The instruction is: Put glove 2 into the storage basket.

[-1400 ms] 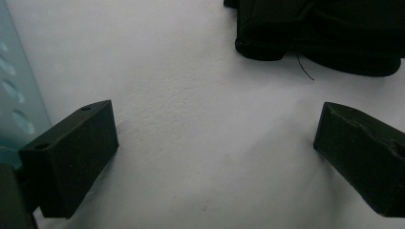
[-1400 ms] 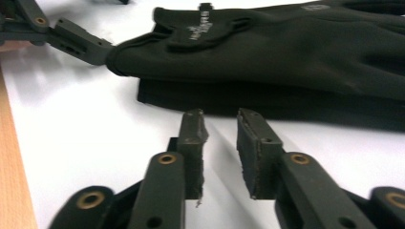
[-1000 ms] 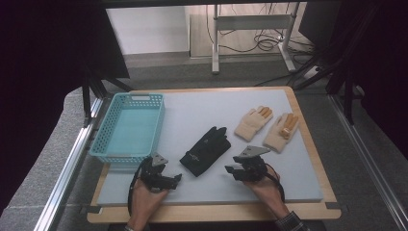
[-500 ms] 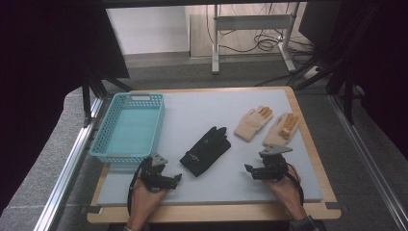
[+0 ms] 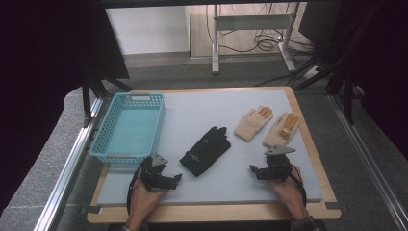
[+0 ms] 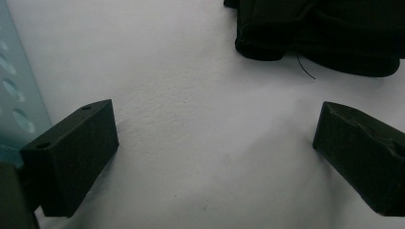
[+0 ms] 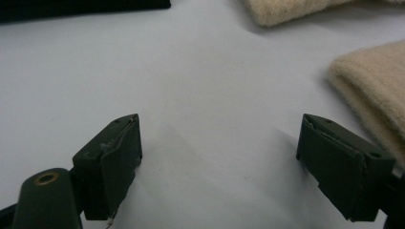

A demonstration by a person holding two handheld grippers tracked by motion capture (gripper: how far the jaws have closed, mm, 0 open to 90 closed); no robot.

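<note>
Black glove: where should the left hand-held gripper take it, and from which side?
Probably the cuff end of the black glove, approached from the near left. It lies flat, cuff toward the left hand-held gripper, fingers pointing away; the open jaws already face that bunched edge.

My left tool (image 5: 169, 179) is black, with black jaws and a grey three-cornered plate on top. My right tool (image 5: 255, 169) is black likewise, its jaws showing dark green-black in the right gripper view. The table (image 5: 202, 108) has a pale grey-blue mat inside a light wood border. The basket (image 5: 107, 144) is light turquoise with a perforated wall pattern. The centre glove (image 5: 206, 150) is solid black. The two gloves (image 5: 252, 123) at right are cream with orange fingertips.
</note>
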